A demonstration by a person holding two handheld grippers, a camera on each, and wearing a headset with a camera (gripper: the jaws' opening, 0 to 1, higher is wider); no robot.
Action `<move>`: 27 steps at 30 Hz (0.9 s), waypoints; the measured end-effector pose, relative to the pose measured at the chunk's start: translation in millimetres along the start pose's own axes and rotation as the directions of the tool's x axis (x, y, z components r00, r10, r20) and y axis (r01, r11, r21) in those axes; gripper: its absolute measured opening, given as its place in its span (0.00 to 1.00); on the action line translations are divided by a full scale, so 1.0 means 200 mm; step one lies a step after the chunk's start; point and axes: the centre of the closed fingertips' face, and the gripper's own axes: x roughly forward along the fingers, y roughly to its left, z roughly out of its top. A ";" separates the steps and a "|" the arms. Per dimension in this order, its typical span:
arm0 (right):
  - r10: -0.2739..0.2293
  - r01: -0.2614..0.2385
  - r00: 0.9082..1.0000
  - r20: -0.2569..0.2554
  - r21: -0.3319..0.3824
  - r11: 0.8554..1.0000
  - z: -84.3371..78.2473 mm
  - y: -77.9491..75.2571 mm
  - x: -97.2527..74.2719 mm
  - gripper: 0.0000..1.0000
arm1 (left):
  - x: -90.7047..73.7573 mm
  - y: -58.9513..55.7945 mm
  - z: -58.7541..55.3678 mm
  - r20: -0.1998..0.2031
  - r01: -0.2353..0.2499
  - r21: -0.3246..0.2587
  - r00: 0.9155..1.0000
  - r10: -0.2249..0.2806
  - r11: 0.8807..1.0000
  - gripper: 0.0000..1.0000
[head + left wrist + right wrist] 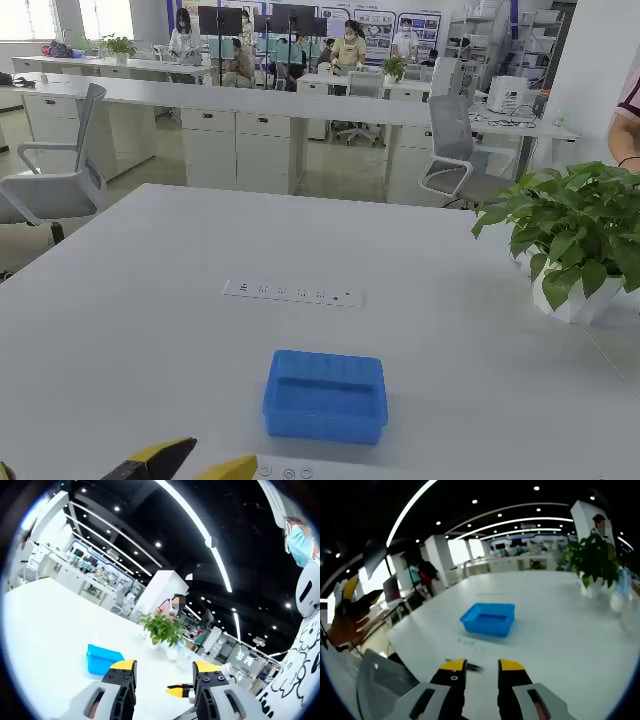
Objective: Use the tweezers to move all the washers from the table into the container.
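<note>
Your left gripper (165, 672) and right gripper (482, 666) hold nothing, jaws apart. The washers (287, 472) lie on the worktop (150, 300) near the container (325, 415): probably light, flat, slippery; nip each at its rim

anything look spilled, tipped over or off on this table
Nothing stands out. The blue container sits upright and level on the white table, the potted plant stands upright, and nothing looks spilled or damaged.
</note>
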 end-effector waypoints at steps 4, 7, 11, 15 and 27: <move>0.002 -0.002 1.000 0.005 0.012 1.000 0.00 0.00 0.00 0.25 | 0.01 -0.09 0.03 -0.020 0.055 0.071 0.998 -0.053 0.996 0.34; 0.002 -0.002 1.000 0.004 0.017 1.000 0.00 0.00 0.00 0.25 | 0.02 -0.11 0.03 -0.038 0.057 0.167 0.998 -0.052 0.984 0.39; -0.004 0.004 1.000 0.001 0.006 1.000 0.00 0.00 -0.01 0.25 | 0.04 -0.12 -0.01 -0.083 0.065 0.230 0.995 -0.047 0.971 0.37; -0.009 0.009 1.000 0.003 -0.008 1.000 0.00 0.00 -0.01 0.25 | 0.04 -0.11 -0.01 -0.075 0.058 0.239 0.996 -0.041 0.969 0.46; -0.157 0.164 0.982 0.105 -0.066 0.984 0.10 -0.09 -0.05 0.70 | 0.01 0.20 -0.04 -0.030 -0.189 0.340 0.977 0.212 0.921 0.96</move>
